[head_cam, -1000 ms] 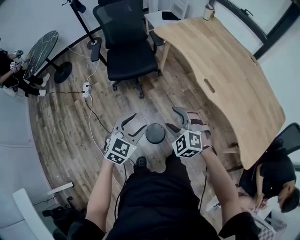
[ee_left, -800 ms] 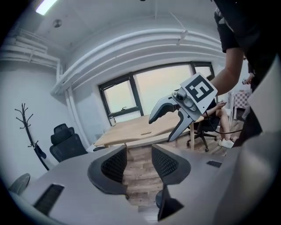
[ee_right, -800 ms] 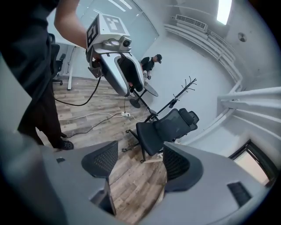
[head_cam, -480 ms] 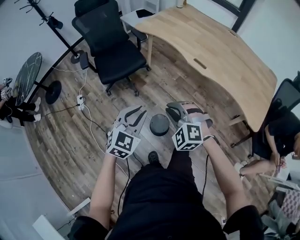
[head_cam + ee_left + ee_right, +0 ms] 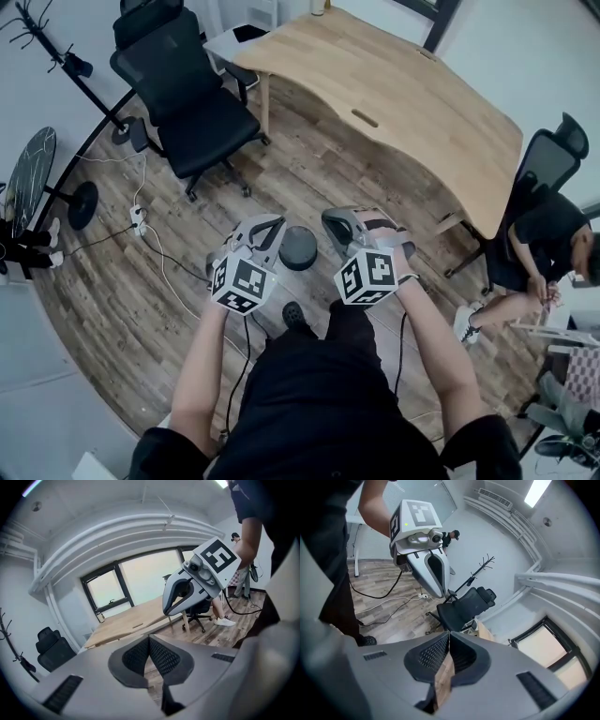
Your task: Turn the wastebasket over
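The wastebasket (image 5: pixel 298 248) is a small dark round bin standing on the wooden floor; from the head view I see only its round top face. My left gripper (image 5: pixel 266 228) hangs just left of it and above it, shut, with nothing between its jaws. My right gripper (image 5: pixel 336 228) hangs just right of it, also shut and empty. In the left gripper view the pads (image 5: pixel 159 656) meet tip to tip, and the right gripper (image 5: pixel 187 590) floats beyond them. The right gripper view shows its own closed pads (image 5: pixel 436 653) and the left gripper (image 5: pixel 424 569). Neither gripper view shows the bin.
A black office chair (image 5: pixel 187 103) stands at the far left and a long wooden desk (image 5: pixel 403 94) at the far right. A power strip with cables (image 5: pixel 138 217) lies on the floor to the left. A person sits on a chair (image 5: pixel 544 244) at the right.
Both grippers went from wide open to shut, empty. Both hands lifted a little and stayed either side of the bin, which has not moved on the floor.
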### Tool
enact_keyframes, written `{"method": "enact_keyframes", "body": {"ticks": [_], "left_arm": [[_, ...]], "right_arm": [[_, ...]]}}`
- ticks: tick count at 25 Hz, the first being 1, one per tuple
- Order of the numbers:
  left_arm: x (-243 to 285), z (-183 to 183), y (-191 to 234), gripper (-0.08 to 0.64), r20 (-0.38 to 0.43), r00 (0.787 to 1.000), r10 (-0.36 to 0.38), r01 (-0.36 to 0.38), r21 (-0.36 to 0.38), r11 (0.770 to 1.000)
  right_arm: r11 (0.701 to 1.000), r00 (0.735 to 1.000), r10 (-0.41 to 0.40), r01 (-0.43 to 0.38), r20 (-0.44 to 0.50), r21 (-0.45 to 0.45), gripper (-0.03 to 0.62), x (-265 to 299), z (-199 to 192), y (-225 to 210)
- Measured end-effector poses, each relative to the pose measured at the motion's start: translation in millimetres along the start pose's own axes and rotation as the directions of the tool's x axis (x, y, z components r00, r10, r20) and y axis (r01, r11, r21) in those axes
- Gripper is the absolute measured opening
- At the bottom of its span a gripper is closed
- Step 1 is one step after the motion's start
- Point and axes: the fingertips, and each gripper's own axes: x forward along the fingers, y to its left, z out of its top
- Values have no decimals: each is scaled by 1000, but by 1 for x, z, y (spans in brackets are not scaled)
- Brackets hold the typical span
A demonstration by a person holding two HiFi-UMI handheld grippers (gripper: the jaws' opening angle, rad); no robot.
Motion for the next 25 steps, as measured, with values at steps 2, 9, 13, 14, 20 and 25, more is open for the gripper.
{"method": "enact_keyframes", "body": {"ticks": [2,9,13,14,20,25], "left_arm": [[6,3,-3,17,-11,1000,-1,1,-4,1000],[16,5,-8,17,-55,998,-5,2,-57,998],[18,1,-6,17,-76,997,-7,1,-75,997],[18,-1,-6,17,-80,997,-10,3,-79,997],[8,-9,-3,17,-80,997,-2,-8,-120,993],[2,-11,-5,17,-65,998,-16,5,-163,987]], "right_arm": [[1000,1000,21,-21,-8,19,33,-3,-7,2],[980,992,124,-123,3,156,32,-8,-14,19],[967,992,122,-123,20,223,32,-5,-13,12],[965,993,118,-120,23,231,32,-4,-12,11],[966,996,91,-94,24,241,32,-1,-5,7],[959,996,87,-92,31,269,32,-4,-6,13]]}}
